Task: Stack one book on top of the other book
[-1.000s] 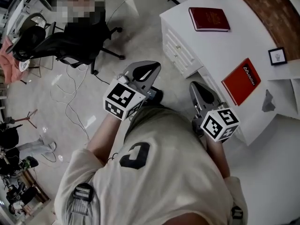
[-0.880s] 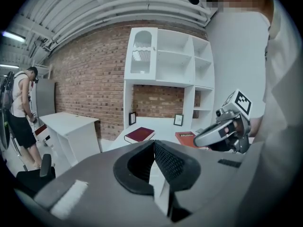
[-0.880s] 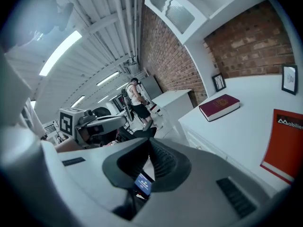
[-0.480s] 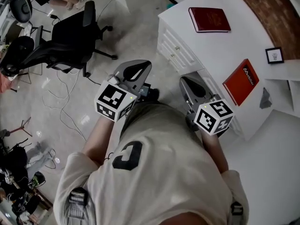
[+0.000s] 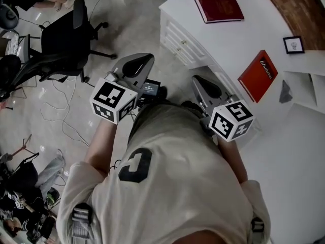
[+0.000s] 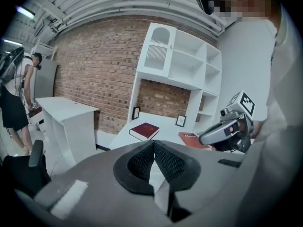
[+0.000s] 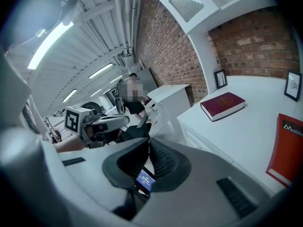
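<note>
Currently both grippers hang in front of the person's torso, short of the white desk (image 5: 228, 39), touching neither book. Left gripper (image 6: 154, 148): jaws pressed together, nothing between them. Right gripper (image 7: 147, 145): tips look closed and empty too, though the fisheye view makes the gap hard to judge. Dark red book (image 5: 218, 7) lies flat at the desk's far end. Bright red book (image 5: 258, 76) lies flat, well apart from it, nearer the right gripper. Small framed picture (image 5: 293, 44) sits near the bright red book. Black office chair (image 5: 63, 39) stands on the floor to the left.
</note>
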Demonstrator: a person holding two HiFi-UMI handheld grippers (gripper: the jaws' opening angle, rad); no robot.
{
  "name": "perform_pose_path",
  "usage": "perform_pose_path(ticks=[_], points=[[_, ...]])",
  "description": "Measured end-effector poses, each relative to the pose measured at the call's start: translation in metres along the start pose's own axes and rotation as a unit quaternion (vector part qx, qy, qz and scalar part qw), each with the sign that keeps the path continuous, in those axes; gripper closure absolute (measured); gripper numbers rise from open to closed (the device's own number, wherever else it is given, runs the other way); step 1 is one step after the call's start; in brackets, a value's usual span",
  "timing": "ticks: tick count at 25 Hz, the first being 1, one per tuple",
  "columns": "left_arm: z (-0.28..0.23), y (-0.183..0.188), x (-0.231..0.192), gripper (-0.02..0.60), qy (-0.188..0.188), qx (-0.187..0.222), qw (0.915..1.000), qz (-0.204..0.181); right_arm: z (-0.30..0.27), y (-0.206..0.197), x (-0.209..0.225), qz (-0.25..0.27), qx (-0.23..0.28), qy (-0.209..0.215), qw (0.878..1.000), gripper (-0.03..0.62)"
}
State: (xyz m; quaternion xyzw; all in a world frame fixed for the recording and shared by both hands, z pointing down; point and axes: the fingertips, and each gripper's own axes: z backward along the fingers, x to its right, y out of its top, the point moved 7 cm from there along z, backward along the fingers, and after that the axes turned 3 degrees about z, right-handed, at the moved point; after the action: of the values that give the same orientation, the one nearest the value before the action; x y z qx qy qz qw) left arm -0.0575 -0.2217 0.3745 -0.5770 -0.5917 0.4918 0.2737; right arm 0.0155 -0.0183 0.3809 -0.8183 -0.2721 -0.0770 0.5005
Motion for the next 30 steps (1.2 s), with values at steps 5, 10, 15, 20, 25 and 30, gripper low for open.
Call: perform_pose_path(ticks=[5,10,15,20,25,30], points=[[-0.033,0.011,0.018,0.577,-0.014,-0.003,0.9998,-0.011,0.018,0.003,0.032,-0.022,0.015,-0.013,1.000,0.588],[-0.061,0.022,0.045,0.577,-0.021,-0.010,0.9992,-0.032,0.030,0.012,0.060,-0.032,0.022,-0.008,0.999,0.588],[-0.079,0.026,0.063,0.577,-0.017,-0.020,0.9988,-0.042,0.041,0.017,0.079,-0.026,0.028,0.002,0.999,0.588],[-0.095,0.034,0.081,0.577,-0.011,-0.019,0.9984,-0.053,0.056,0.018,0.101,-0.036,0.039,0.007,0.999,0.588],[-0.104,0.041,0.093,0.577,0.000,-0.021,0.9976,-0.066,0.061,0.023,0.114,-0.036,0.047,0.019,0.998,0.588],[-0.111,0.043,0.101,0.577,0.017,-0.028,0.9968,-0.073,0.064,0.028,0.124,-0.034,0.045,0.035,0.998,0.588]])
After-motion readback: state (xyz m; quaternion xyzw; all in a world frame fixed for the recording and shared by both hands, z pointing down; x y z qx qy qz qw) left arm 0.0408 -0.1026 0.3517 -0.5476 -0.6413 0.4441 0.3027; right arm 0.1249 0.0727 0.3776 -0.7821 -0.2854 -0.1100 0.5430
